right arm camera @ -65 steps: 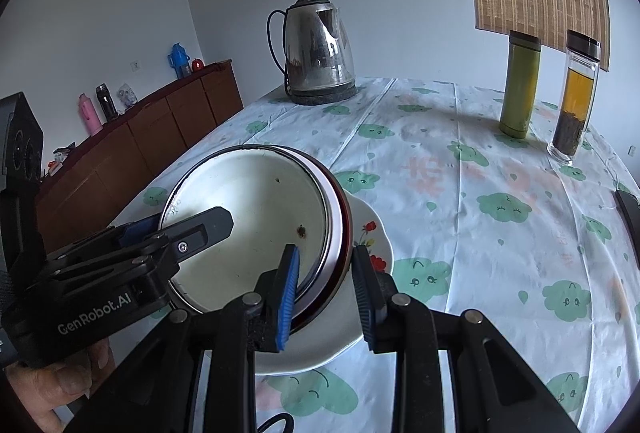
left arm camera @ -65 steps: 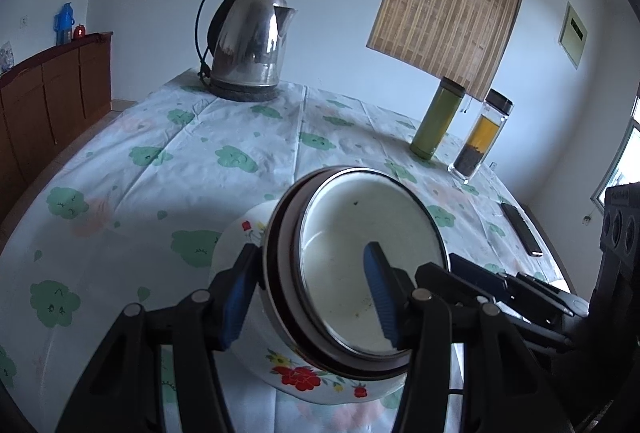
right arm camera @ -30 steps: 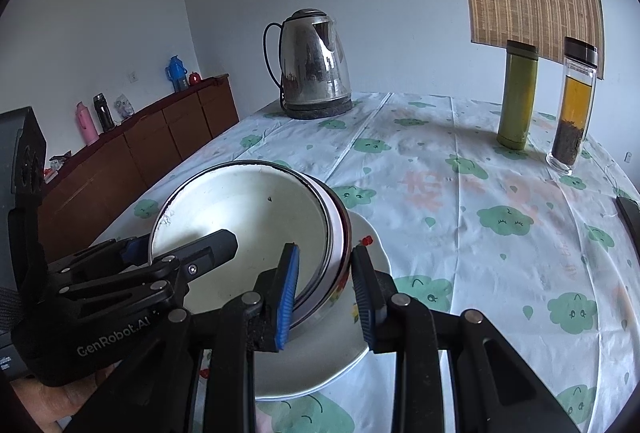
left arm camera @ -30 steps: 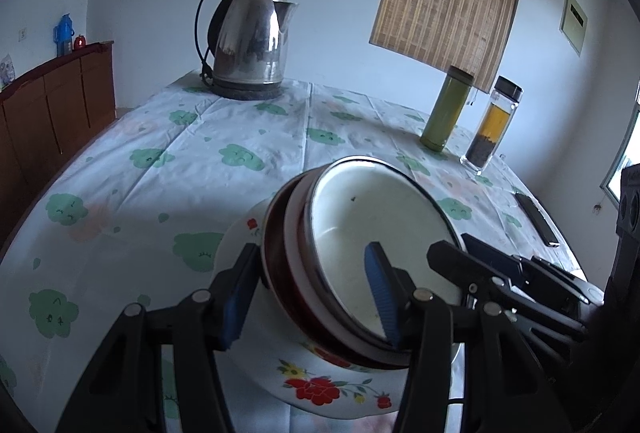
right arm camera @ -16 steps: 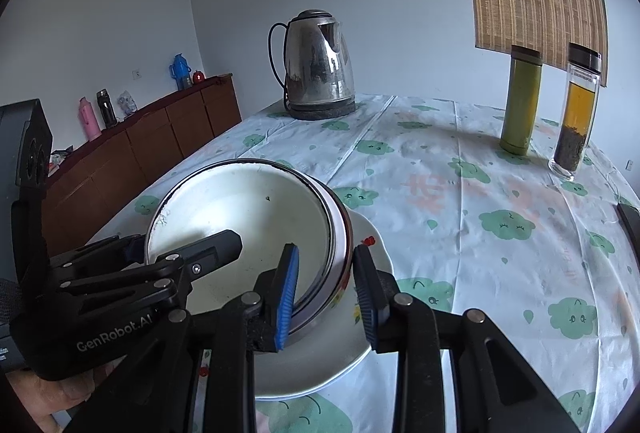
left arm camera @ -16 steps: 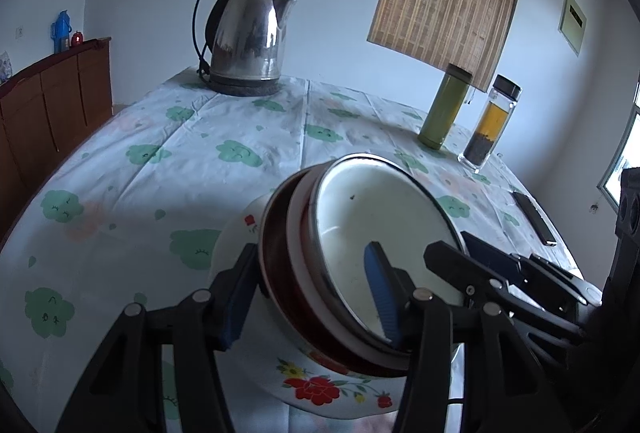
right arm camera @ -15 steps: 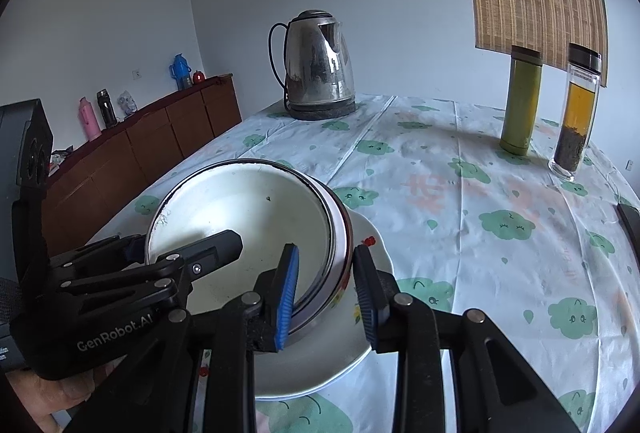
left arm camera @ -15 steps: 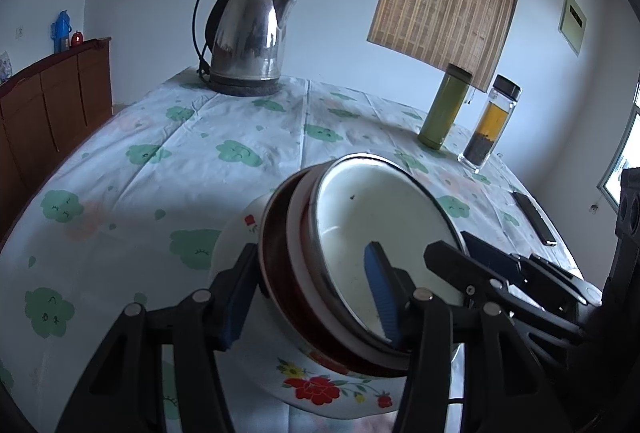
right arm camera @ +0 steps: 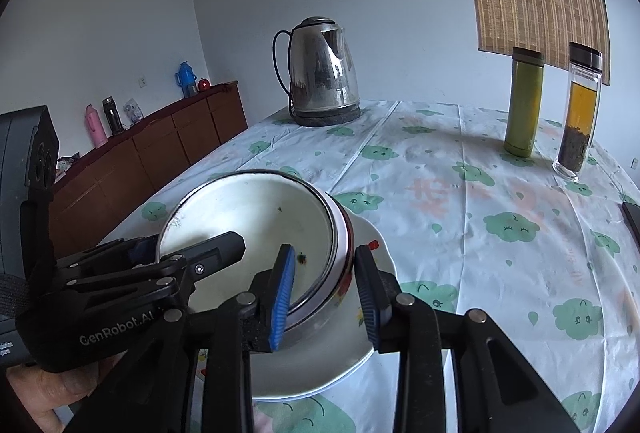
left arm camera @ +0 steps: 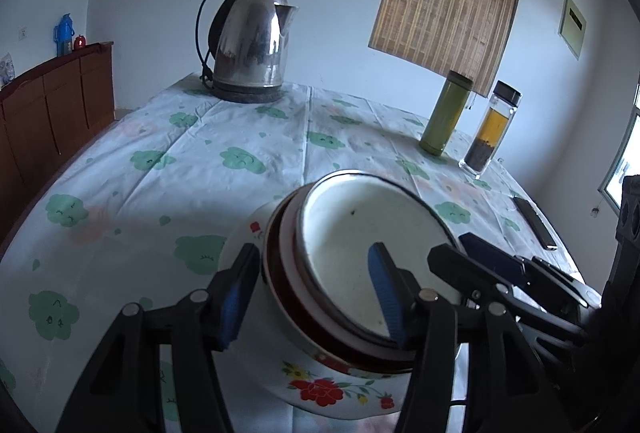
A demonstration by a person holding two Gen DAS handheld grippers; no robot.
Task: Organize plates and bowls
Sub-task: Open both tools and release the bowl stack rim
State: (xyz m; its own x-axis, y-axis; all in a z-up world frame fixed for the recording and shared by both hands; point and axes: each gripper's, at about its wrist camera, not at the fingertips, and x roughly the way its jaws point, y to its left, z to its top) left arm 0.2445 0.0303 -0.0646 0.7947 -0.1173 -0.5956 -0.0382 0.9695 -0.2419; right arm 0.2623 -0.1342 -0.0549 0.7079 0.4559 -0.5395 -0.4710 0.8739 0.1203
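Both claws sit at the stack of bowls, one on each side. My left claw (left arm camera: pixel 312 293) has its fingers apart, one blue pad inside the white bowl (left arm camera: pixel 360 233) and one outside the stack. There is a gap by the outer pad, so I do not think it is squeezing. My right claw (right arm camera: pixel 326 291) also has its fingers apart around the near rim, one pad inside and one outside. I cannot tell for sure if those pads touch the rim.

The white bowl sits inside a dark red bowl (left arm camera: pixel 276 273), and both rest tilted on the flower plate (left arm camera: pixel 332 389). The plate lies on the table (left arm camera: pixel 224 161) near my edge. The kettle (right arm camera: pixel 320 73), the green bottle (right arm camera: pixel 524 101) and the tea bottle (right arm camera: pixel 578 113) stand far back, well apart from the dishes.

I think the step now is to get the bowls sitting flat in the middle of the plate. To do it well, I would move both claws slowly and together, so the stack does not tip more. I would keep the pads low on the rim and only let go once the bowls sit level. The bowls look hard and smooth, so they could slip. The plate is close to the table edge, so I must not push toward me.
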